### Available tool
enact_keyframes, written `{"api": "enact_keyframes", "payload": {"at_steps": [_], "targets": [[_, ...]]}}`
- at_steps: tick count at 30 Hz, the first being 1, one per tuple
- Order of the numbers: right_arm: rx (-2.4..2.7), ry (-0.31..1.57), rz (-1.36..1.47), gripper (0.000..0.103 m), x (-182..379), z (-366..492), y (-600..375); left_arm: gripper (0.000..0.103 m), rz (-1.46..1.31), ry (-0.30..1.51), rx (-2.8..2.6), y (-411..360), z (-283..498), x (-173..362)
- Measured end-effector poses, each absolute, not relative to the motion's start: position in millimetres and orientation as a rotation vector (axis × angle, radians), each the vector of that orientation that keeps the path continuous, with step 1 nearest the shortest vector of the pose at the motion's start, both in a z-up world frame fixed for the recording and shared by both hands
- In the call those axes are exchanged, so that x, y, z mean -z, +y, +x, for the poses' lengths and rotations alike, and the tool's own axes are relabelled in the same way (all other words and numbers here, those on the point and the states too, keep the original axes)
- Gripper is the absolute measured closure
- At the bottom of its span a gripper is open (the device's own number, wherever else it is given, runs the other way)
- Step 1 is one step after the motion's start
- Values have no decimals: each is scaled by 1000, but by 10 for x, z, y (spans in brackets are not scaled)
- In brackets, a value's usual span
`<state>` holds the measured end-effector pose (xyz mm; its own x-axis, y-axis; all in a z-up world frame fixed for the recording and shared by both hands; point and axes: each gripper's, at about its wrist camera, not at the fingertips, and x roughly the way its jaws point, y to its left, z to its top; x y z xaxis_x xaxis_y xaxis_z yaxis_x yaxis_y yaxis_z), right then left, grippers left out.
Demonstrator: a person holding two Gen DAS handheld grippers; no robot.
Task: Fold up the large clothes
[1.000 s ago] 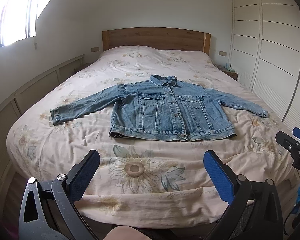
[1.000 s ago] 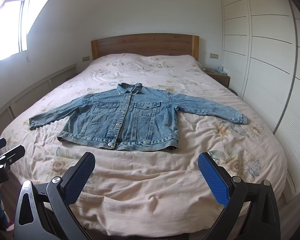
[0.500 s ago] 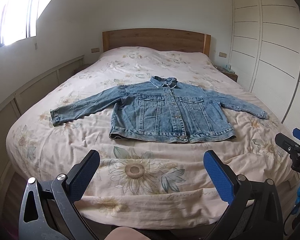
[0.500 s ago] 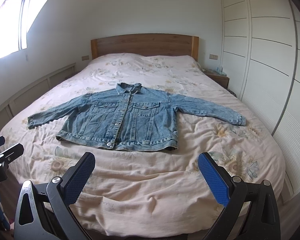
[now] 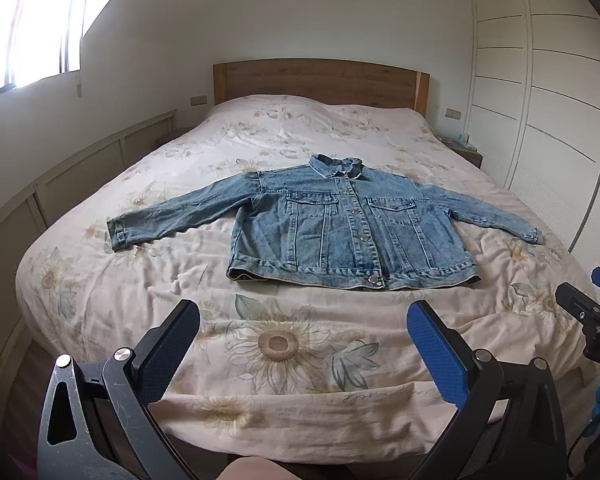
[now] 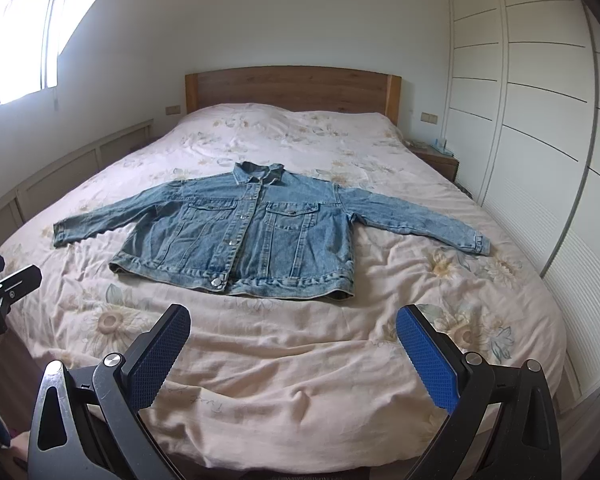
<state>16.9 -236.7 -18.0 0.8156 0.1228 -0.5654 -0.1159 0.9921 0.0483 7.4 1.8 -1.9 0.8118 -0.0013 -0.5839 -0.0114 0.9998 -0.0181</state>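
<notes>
— Both tools first: through the left wrist camera, our left gripper (image 5: pixel 304 336) was spread wide, holding nothing, poised at the foot of the bed (image 5: pixel 100 320). What did we have ahead of it?

— We had the denim jacket (image 5: pixel 340 228) lying flat on the floral bedspread (image 5: pixel 284 344), buttoned front up, collar toward the headboard (image 5: pixel 320 80), hem toward us. Its sleeves were stretched out to either side of the body. The jacket was well apart from our pads, so nothing was folded yet, as we judged it.

— And through the right wrist camera?

— Our right gripper (image 6: pixel 292 334) was likewise wide apart and empty, also well short of the jacket (image 6: pixel 256 232). The hem faced us, and the sleeve toward the wardrobe (image 6: pixel 540 160) ran out near that edge of the bed.

— What did we think could go wrong from there?

— Denim looked stiff and heavy to us. If we pinched only the top layer at a cuff or shoulder, the back panel might stay behind and the fold would come out crooked. The bedspread was soft and wrinkled beneath the jacket, so a deep pinch might have caught the bedding too and dragged it along. Uneven lifting between our two grippers could have skewed the garment.
</notes>
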Motion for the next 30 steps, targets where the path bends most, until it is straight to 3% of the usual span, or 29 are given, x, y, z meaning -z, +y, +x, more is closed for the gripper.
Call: {"api": "enact_keyframes", "payload": {"at_steps": [30], "targets": [[-117,682,-2,0,448,392,-2305,1,-26,700,-21,79,333,292]]}}
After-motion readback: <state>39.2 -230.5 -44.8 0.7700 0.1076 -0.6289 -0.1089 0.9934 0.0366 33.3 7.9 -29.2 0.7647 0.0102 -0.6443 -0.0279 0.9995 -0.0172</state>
